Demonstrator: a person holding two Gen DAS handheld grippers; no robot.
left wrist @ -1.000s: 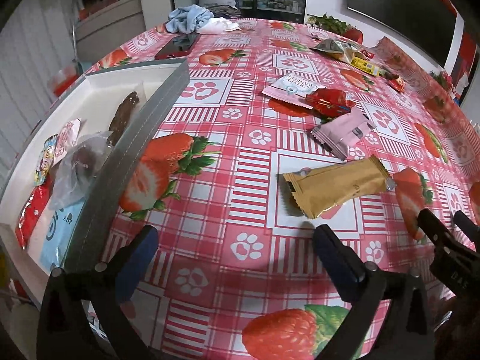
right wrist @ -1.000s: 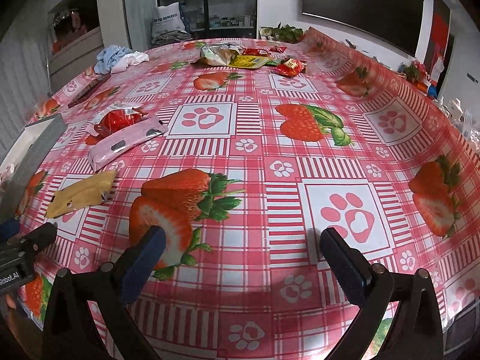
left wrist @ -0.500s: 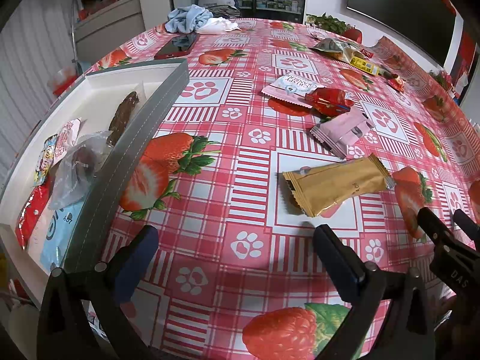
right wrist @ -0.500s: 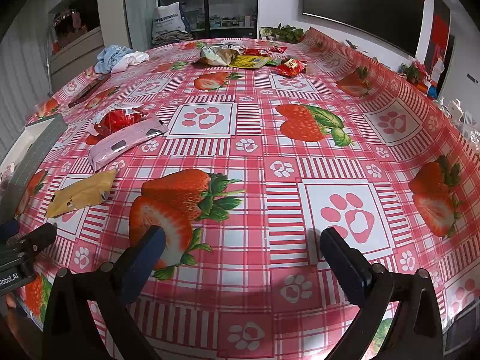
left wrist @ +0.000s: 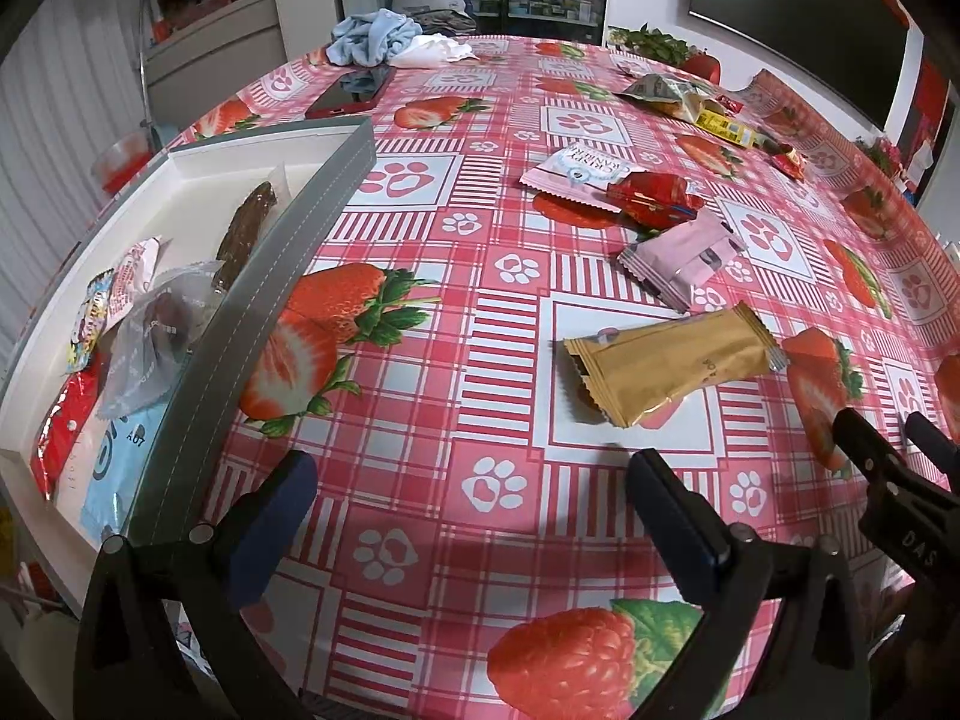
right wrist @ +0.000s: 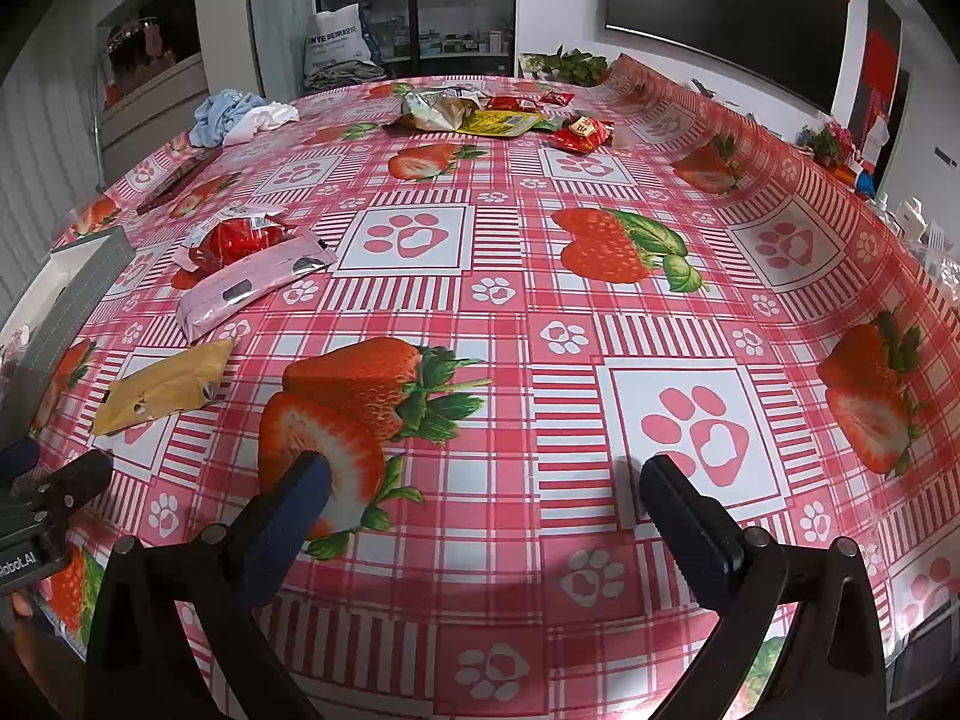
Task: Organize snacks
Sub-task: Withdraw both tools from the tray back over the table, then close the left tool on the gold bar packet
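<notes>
Left gripper (left wrist: 471, 495) low over bench (left wrist: 456, 396), jaws wide, nothing between. Gold packet (left wrist: 669, 363) flat on cloth just ahead, nearer right-hand finger, not touching. Pink packet (left wrist: 684, 264) and red packet (left wrist: 654, 198) further back, touching each other. Tray (left wrist: 270, 276) at left edge w/ several snacks inside. Right gripper (right wrist: 480, 498) also over bench, jaws wide, empty; more wrappers (right wrist: 480, 117) at far side.
</notes>
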